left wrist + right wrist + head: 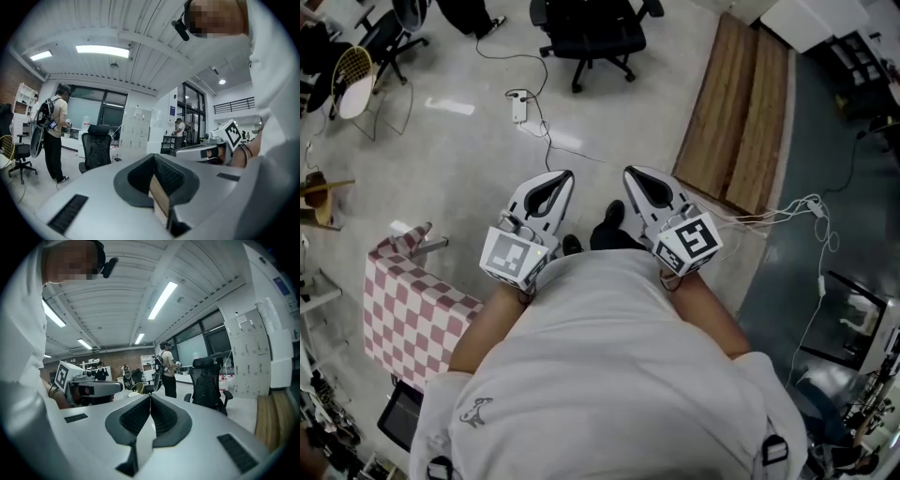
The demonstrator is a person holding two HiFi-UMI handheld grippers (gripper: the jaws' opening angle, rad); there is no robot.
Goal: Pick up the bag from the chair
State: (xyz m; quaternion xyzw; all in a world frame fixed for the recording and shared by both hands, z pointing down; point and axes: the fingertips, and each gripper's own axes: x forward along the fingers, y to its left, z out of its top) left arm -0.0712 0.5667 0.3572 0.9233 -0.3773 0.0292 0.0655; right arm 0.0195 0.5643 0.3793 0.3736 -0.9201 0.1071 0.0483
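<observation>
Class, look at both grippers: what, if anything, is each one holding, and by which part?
Nothing is held. The left gripper and the right gripper each have their jaws closed tip to tip, with no object between them.

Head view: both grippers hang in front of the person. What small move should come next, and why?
Probably step toward the black office chair ahead; the bag is not clear from here. The left gripper and right gripper are shut, empty and well short of the chair.
</observation>
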